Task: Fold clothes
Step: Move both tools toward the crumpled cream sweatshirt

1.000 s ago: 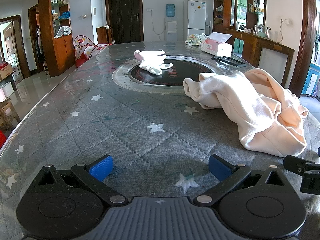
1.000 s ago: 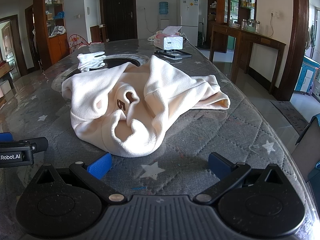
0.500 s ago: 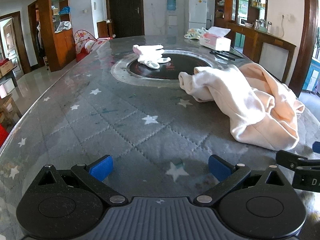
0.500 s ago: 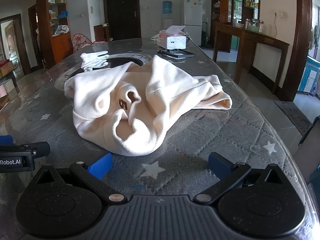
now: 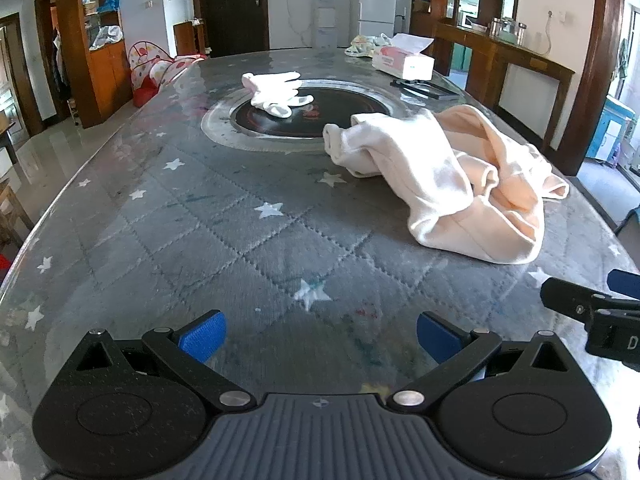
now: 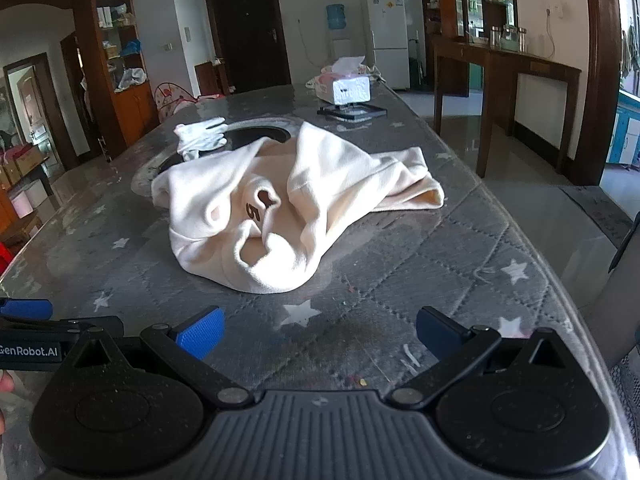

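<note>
A crumpled cream garment [image 5: 448, 176] [image 6: 280, 208] with a dark "5" on it lies bunched on the grey star-quilted table [image 5: 240, 240] [image 6: 400, 280]. My left gripper [image 5: 318, 336] stands open over bare cloth, with the garment ahead and to its right. My right gripper [image 6: 316, 330] is also open, nothing between its blue pads [image 6: 200, 330]; the garment's near edge lies a short way in front of it. The right gripper's side shows at the right edge of the left wrist view, and the left gripper's side at the left edge of the right wrist view.
White gloves [image 5: 276, 90] [image 6: 202, 136] rest on a round black inset [image 5: 312, 114] mid-table. A tissue box [image 5: 404, 62] [image 6: 348, 88] and a flat black object [image 6: 352, 112] sit at the far end. The table edge drops off close on the right [image 6: 560, 280].
Both grippers have risen and drawn back a little, so the garment looks farther away. The garment itself has not moved and both grippers stay open.
</note>
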{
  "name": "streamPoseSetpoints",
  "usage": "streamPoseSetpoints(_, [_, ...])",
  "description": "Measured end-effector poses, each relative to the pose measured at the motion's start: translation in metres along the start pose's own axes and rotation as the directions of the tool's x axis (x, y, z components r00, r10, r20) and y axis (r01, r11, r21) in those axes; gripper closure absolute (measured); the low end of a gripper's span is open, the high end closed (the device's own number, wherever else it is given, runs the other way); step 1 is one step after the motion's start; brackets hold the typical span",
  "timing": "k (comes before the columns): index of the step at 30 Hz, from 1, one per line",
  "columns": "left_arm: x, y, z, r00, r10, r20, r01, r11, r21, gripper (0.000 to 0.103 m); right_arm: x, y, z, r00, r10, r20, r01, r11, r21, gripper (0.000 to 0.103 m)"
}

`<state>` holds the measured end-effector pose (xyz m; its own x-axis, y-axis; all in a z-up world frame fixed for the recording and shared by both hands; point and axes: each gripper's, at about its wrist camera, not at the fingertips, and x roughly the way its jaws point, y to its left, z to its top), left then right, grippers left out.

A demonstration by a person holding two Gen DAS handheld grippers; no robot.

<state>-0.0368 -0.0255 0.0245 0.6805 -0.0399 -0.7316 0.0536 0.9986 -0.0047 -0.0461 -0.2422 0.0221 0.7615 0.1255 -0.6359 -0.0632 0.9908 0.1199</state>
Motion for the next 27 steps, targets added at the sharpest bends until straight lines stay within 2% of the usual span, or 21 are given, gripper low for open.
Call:
streamPoseSetpoints(14, [-0.032,-0.012,0.005,1.0,-0.017,0.002,0.017,0.998,0.054,0.0,-0.03,0.0,0.002,0.999,0.013,0.038,-0.012,1.0,-0.026,0.0])
streamPoseSetpoints(27, [-0.046,-0.009,0.029,1.0,-0.013,-0.002,0.013,0.991,0.131,0.0,-0.04,0.004,0.008,0.998,0.037,0.056,-0.033,0.997,-0.064,0.0])
